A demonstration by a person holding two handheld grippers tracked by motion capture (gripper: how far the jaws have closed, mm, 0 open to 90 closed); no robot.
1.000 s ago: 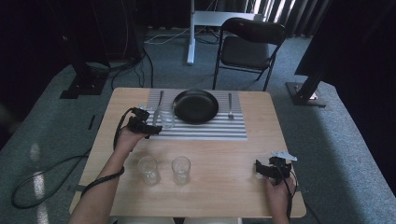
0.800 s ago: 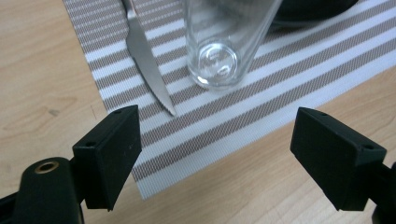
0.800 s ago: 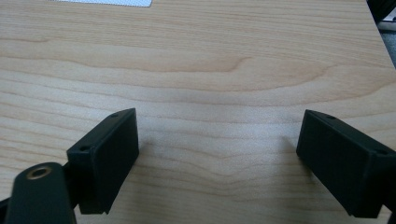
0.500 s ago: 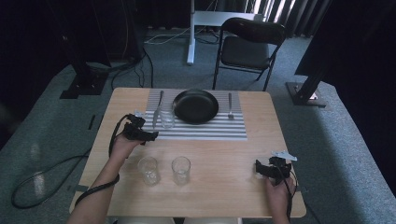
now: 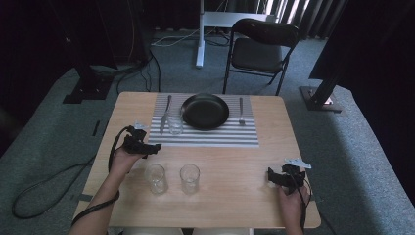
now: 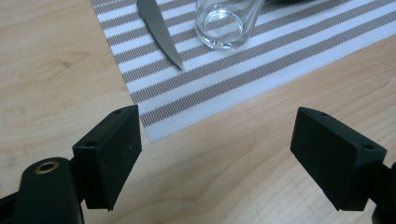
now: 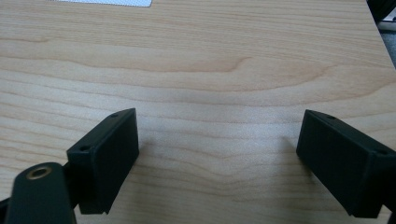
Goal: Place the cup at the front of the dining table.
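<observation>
Left gripper jaws wide, empty, off placemat corner; right gripper likewise (idle); best squared on near glass before closing

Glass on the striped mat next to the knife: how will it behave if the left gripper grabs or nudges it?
The glass looks like clear, smooth, rigid glassware, so probably slippery between flat pads and breakable if dropped. It stands upright on a thick-looking base, so likely fairly stable, though a push high up might tip it. The woven mat may resist sliding.
</observation>
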